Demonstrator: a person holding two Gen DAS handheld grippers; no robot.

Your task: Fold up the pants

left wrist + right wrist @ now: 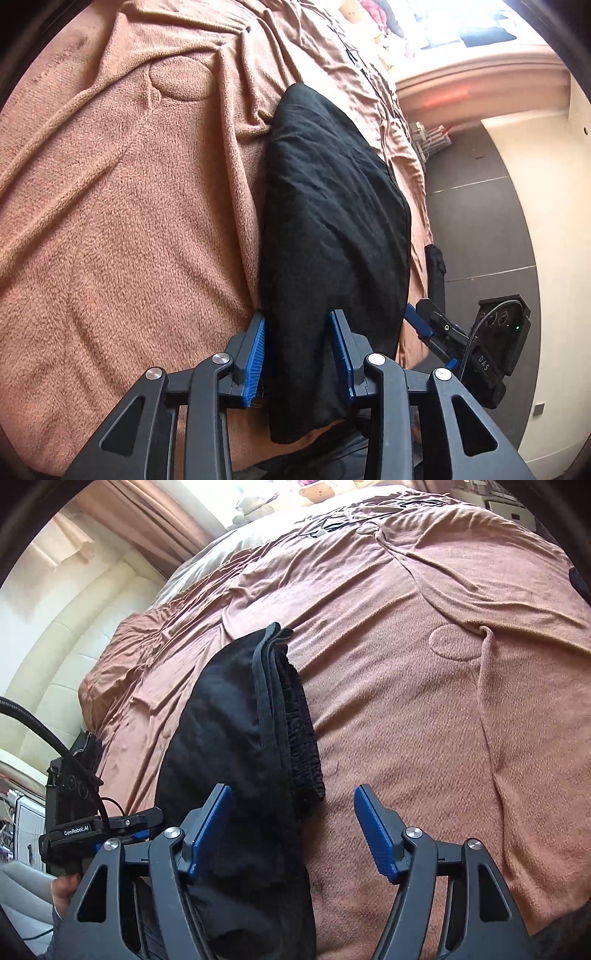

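Black pants (332, 206) on bed blanket (122, 206), long axis 6-to-12 o'clock. Left gripper (300, 339) fingers spread, straddling near end; right gripper (291, 812) released, pants at 11 o'clock.

bright daylight from far window, blown-out glare there; fisheye bending, dark vignette corners.

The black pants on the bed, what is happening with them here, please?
A person holding a claw in each hand is folding black pants on a bed covered with a pinkish-brown blanket. The pants already lie folded into a narrow bundle, its elastic waistband visible along one edge. The left claw has its fingers on either side of the near end of the pants, not closed. The right claw is open over the waistband end.
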